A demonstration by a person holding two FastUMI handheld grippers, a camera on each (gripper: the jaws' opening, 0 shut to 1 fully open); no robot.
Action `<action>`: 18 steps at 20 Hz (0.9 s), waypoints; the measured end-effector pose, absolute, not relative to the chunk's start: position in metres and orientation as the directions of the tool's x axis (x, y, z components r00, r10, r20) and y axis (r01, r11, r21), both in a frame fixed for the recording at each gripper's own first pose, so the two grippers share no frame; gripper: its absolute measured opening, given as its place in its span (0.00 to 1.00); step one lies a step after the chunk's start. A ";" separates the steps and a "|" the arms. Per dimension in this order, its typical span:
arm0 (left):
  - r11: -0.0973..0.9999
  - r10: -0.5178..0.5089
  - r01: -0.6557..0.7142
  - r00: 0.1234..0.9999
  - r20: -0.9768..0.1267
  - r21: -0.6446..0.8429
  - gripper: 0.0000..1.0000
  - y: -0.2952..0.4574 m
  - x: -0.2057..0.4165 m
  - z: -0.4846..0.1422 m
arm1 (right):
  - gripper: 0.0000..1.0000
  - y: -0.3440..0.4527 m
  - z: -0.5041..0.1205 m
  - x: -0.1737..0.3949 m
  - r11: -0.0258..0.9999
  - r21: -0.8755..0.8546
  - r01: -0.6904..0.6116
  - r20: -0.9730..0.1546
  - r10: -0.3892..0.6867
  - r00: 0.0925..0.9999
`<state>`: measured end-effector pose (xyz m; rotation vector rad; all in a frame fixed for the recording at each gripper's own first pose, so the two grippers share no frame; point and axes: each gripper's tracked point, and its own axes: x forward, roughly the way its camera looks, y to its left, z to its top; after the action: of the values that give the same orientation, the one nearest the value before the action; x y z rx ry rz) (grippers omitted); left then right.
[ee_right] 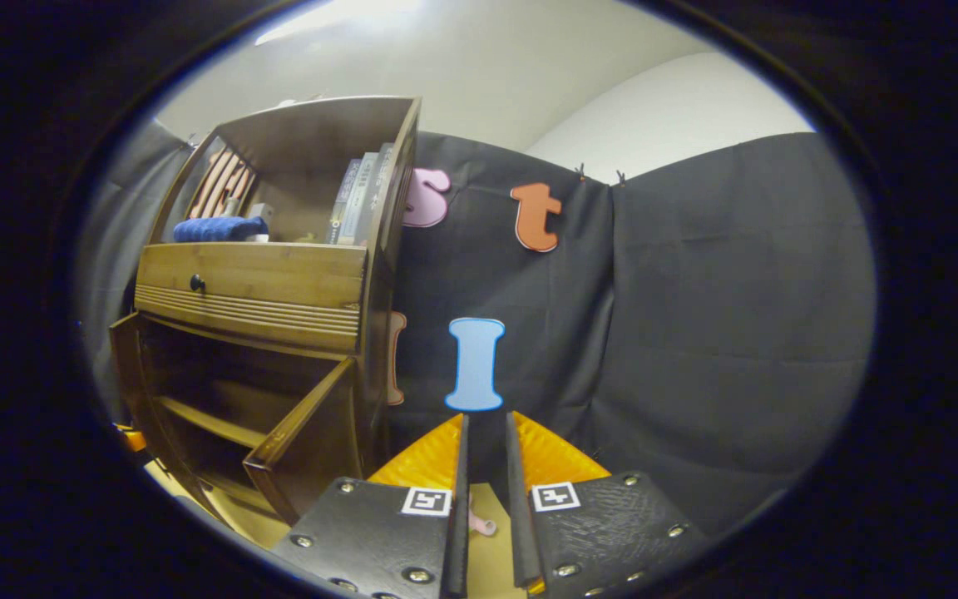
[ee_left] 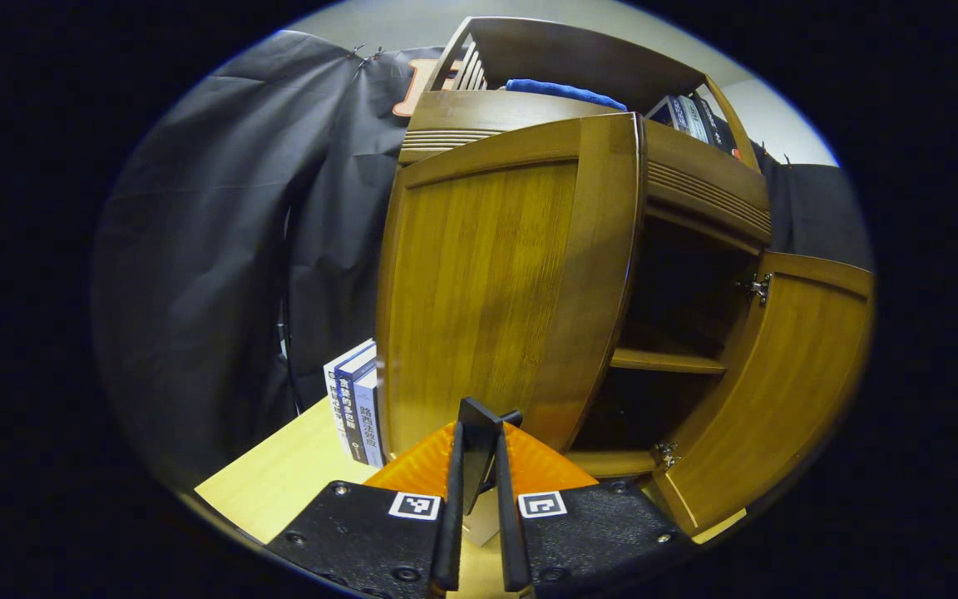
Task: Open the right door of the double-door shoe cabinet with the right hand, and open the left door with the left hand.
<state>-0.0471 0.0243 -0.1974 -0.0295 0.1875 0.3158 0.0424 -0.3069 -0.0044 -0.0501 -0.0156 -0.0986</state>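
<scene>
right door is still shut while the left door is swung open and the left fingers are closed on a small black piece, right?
Not quite: the right door is open too, swung out from its hinges in the left gripper view. The left door is open, and the left fingers do pinch a small black piece.

A brown wooden shoe cabinet (ee_left: pixel 695 191) stands with both doors swung open: the left door (ee_left: pixel 496 283) just ahead of the left jaws, the right door (ee_right: pixel 304 441) left of the right jaws, an inner shelf (ee_left: pixel 666 360) exposed.
</scene>
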 end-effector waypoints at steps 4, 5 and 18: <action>0.942 0.333 -0.336 0.925 -0.180 0.015 0.13 0.036 -0.059 -0.194 | 0.21 -0.300 -0.004 0.046 0.996 -0.042 0.079 0.020 -0.078 0.997; 0.939 0.341 -0.345 0.923 -0.176 0.010 0.12 0.040 -0.063 -0.193 | 0.21 -0.298 -0.004 0.046 0.996 -0.042 0.073 0.019 -0.072 0.997; 0.906 0.424 -0.420 0.895 -0.140 0.059 0.06 0.110 -0.112 -0.176 | 0.21 -0.275 -0.010 0.051 0.998 -0.041 0.048 0.010 -0.047 0.999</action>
<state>-0.1120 0.1099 -0.1756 0.0278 0.1509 0.4374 0.0509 -0.2749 -0.0097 -0.0413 -0.0094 -0.0474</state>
